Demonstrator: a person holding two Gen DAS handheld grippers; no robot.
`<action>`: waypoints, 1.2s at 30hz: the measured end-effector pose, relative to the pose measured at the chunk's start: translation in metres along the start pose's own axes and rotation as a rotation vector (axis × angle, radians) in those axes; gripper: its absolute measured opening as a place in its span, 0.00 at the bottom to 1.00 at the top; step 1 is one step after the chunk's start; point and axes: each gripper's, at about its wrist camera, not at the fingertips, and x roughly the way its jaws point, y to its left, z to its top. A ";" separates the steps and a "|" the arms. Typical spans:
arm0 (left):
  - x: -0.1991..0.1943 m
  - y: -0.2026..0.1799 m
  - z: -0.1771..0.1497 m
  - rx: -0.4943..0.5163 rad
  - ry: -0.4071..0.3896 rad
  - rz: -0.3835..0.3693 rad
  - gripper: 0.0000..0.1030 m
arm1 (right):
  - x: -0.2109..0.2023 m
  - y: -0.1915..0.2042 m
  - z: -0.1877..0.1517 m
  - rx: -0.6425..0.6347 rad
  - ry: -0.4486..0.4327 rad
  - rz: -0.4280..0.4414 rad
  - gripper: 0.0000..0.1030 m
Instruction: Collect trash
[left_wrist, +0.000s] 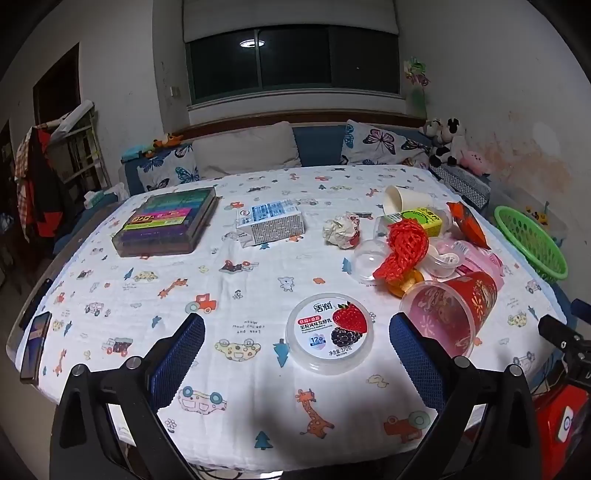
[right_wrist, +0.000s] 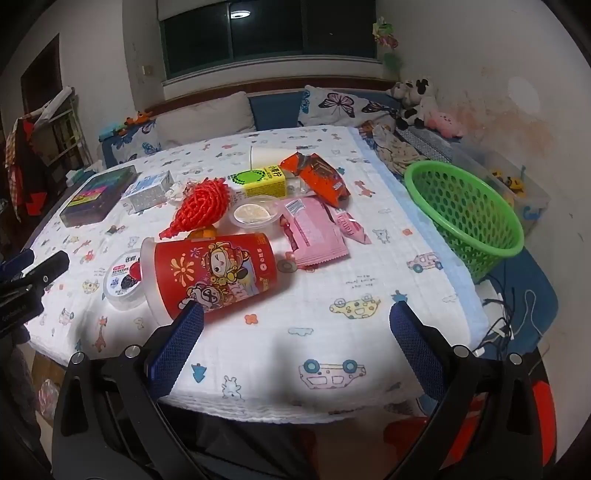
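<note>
Trash lies on a table with a cartoon-print cloth (left_wrist: 240, 369). A yogurt tub (left_wrist: 328, 332) stands just ahead of my open, empty left gripper (left_wrist: 295, 354). A red plastic cup (right_wrist: 214, 273) lies on its side near the left finger of my open, empty right gripper (right_wrist: 295, 347); it also shows in the left wrist view (left_wrist: 454, 310). Behind it lie a red foam net (right_wrist: 201, 206), a pink wrapper (right_wrist: 314, 236), an orange snack bag (right_wrist: 317, 173), a yellow-green carton (right_wrist: 258, 181), a clear lidded cup (right_wrist: 255, 216), a crumpled paper ball (left_wrist: 341, 229) and a milk carton (left_wrist: 269, 223).
A green perforated basket (right_wrist: 465, 210) stands off the table's right edge. A box of coloured pens (left_wrist: 166, 221) lies at the table's far left. A phone (left_wrist: 35, 347) lies on the left edge. Pillows and plush toys line the sofa behind.
</note>
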 end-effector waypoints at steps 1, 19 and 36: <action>0.000 0.001 0.000 -0.005 0.002 -0.005 0.94 | 0.000 0.000 -0.001 -0.001 -0.008 0.002 0.96; -0.011 -0.014 -0.008 0.016 -0.031 -0.044 0.94 | -0.008 0.000 -0.002 -0.015 -0.031 -0.008 0.96; -0.019 -0.016 -0.011 0.018 -0.044 -0.056 0.94 | -0.014 0.000 -0.008 -0.021 -0.048 -0.018 0.96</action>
